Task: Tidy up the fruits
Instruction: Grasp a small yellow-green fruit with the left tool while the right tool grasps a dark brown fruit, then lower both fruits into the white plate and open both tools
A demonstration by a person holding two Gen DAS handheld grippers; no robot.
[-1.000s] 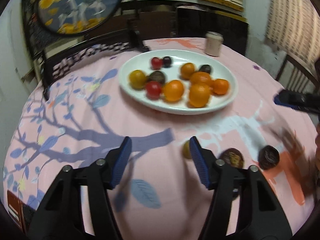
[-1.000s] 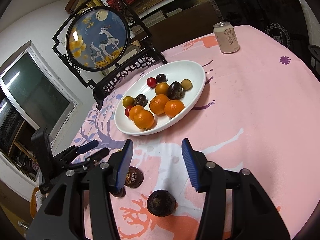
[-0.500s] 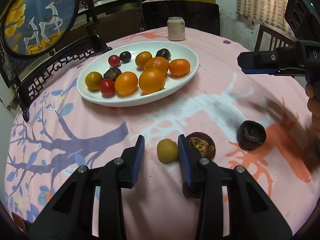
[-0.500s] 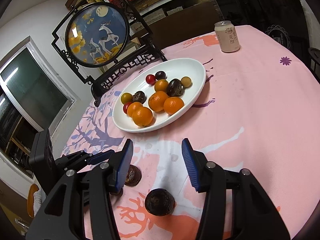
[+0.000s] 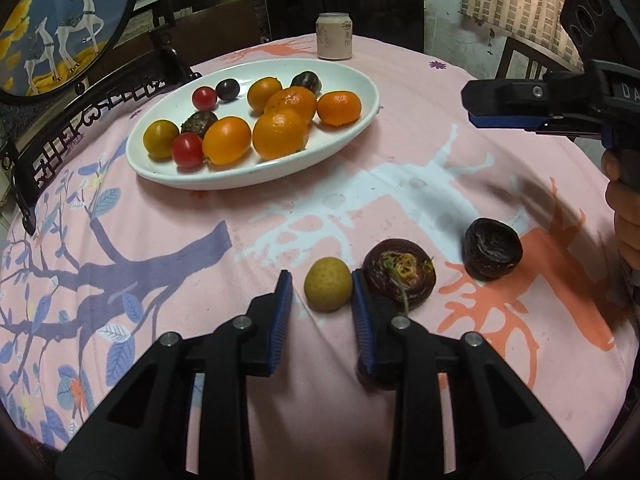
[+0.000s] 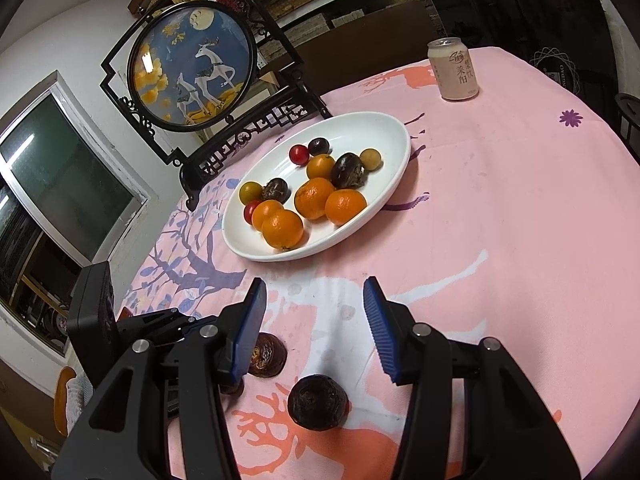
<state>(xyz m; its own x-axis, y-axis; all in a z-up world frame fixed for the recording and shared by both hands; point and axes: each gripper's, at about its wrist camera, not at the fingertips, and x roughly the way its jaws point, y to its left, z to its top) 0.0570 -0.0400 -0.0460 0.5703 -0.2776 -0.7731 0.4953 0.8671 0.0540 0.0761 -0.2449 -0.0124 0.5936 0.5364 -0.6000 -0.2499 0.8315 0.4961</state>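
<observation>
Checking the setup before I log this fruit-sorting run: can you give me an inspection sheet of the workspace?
Surface: round table under a pink printed cloth.
Job's things: white plate holding oranges and tomatoes; on the cloth, small yellow fruit, cut dark fruit, whole dark fruit.
Clutter: drink can.
Grippers: left gripper has just been closing on the small yellow fruit; right gripper open, empty.
Cables: nothing seen.
Surroundings: deer screen, chair, window.
</observation>
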